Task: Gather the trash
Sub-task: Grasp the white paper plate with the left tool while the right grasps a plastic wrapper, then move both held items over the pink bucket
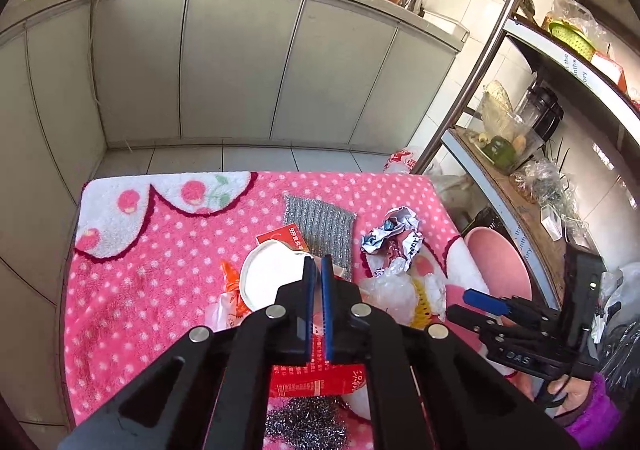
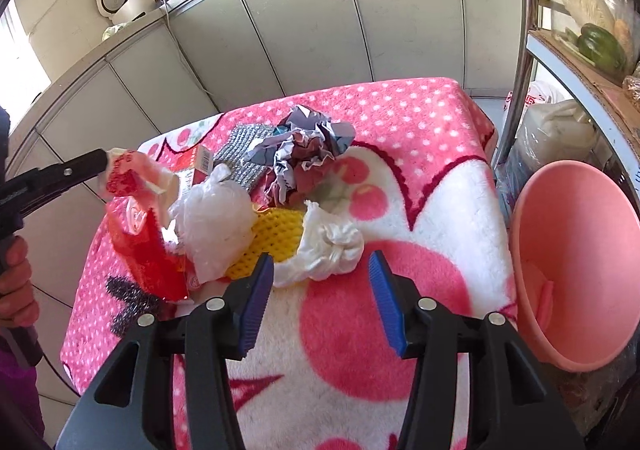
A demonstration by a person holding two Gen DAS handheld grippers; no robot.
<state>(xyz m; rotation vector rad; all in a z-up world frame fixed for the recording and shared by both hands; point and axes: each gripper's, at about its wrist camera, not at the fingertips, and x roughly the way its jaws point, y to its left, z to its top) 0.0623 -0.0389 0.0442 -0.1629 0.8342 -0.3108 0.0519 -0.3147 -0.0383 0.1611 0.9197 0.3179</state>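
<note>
My left gripper [image 1: 318, 270] is shut on the rim of a white paper cup with red print [image 1: 268, 280], held above the pink blanket; it also shows in the right wrist view [image 2: 132, 174]. My right gripper [image 2: 320, 266] is open and empty, just in front of a crumpled white tissue [image 2: 332, 246]. On the blanket lie a crumpled printed paper ball [image 2: 304, 154], a white plastic bag [image 2: 216, 222], a yellow foam net [image 2: 276, 234] and a red wrapper [image 2: 148, 250]. A pink bin [image 2: 576, 266] stands to the right.
The pink dotted blanket [image 2: 420, 118] covers a small table. A silver scouring cloth [image 1: 320, 222] and steel wool [image 1: 304, 426] lie on it. Grey kitchen cabinets [image 1: 240, 62] stand behind. A metal shelf rack [image 1: 520, 178] with jars and bags stands on the right.
</note>
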